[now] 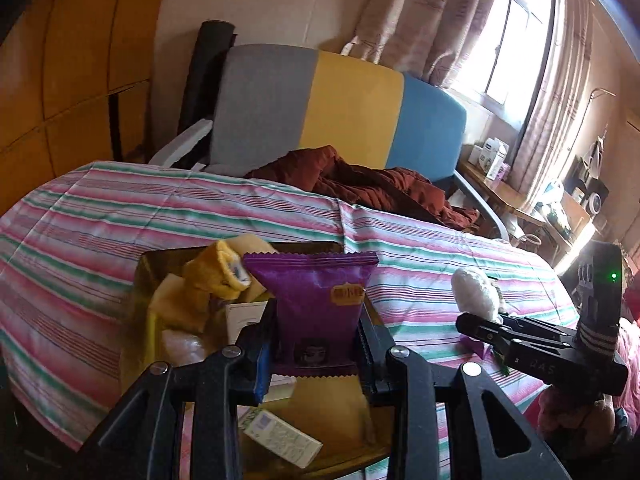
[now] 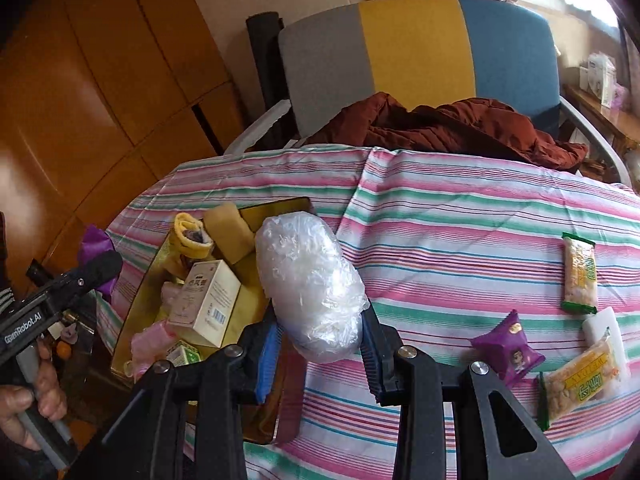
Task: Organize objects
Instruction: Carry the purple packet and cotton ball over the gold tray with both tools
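Note:
My left gripper [image 1: 316, 344] is shut on a purple snack packet [image 1: 316, 300], held upright over the gold tray [image 1: 148, 276]. The tray holds a yellow rolled cloth [image 1: 218, 276], a white box [image 2: 206, 300] and a small green-white carton [image 1: 282, 436]. My right gripper [image 2: 320, 340] is shut on a white bundle wrapped in clear plastic [image 2: 308, 276], at the tray's right edge [image 2: 280, 208]. The right gripper [image 1: 480, 328] also shows at the right of the left wrist view, with the white bundle [image 1: 476, 292] in it.
On the striped cloth [image 2: 460, 220] to the right lie another purple packet [image 2: 510, 346], two cracker packets [image 2: 580, 276] [image 2: 580, 380] and a white block [image 2: 604, 324]. A chair [image 2: 416, 48] with a brown garment [image 2: 452, 124] stands behind the table. A hand [image 2: 28, 400] holds the left gripper's handle.

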Available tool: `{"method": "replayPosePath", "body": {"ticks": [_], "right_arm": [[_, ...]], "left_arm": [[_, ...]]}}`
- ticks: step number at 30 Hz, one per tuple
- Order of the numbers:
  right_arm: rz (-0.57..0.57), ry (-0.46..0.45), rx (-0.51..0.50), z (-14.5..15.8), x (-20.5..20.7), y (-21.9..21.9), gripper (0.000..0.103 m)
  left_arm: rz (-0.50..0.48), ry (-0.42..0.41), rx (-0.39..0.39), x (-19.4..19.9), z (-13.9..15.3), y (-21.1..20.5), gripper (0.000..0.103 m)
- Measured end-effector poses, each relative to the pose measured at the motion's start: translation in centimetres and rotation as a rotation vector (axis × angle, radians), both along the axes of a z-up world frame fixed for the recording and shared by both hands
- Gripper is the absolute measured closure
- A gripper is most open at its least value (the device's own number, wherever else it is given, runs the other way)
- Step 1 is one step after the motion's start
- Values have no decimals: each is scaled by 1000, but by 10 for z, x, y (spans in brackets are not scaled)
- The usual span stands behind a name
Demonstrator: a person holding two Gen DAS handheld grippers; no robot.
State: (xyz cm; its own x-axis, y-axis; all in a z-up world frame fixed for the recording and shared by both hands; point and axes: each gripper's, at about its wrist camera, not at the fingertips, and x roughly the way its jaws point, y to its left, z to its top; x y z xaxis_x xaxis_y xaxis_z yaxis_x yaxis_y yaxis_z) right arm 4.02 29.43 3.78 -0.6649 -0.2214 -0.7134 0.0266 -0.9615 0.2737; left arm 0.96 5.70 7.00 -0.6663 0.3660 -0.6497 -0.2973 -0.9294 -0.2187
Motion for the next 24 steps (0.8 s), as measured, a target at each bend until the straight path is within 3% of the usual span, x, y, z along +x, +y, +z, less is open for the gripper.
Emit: {"method": "replayPosePath", "body": {"ticks": [10,16,24], "right_arm": [[127,-32,25,-9,-25,-59,66],[172,-59,60,-17,-44,-85,66],[191,-74,77,-22,-52,-92,66]], "left_arm": [[209,-19,3,6,-17,-96,70],[226,-39,10,6,-29,-104,70],[182,-30,-18,1,-31,-83,70]]}}
